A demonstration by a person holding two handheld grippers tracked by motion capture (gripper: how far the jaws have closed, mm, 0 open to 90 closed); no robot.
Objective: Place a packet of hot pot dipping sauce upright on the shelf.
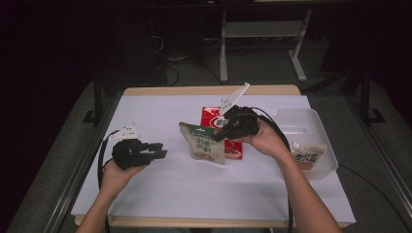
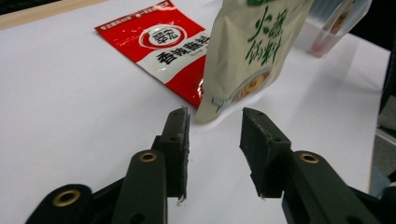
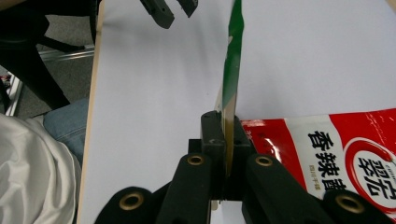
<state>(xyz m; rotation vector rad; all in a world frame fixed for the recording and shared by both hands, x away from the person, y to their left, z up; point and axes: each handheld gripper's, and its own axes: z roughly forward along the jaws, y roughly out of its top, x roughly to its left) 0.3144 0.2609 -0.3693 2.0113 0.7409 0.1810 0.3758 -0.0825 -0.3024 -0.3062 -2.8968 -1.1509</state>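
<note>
A beige and green snack pouch (image 1: 204,143) hangs upright over the middle of the white table, and my right gripper (image 1: 221,134) is shut on its right edge. In the right gripper view the pouch (image 3: 232,70) runs edge-on away from the closed jaws. Behind and under it a red pouch (image 1: 218,130) lies flat on the table, also seen in the left gripper view (image 2: 161,49) and the right gripper view (image 3: 341,149). My left gripper (image 1: 158,149) stands open at the left, empty, pointing toward the green pouch (image 2: 252,51), a short way from it.
A clear plastic bin (image 1: 311,127) stands at the right of the table with another pouch (image 1: 309,158) inside it. The white sheet (image 1: 155,116) covers the tabletop. Desk legs and cables stand beyond the far edge.
</note>
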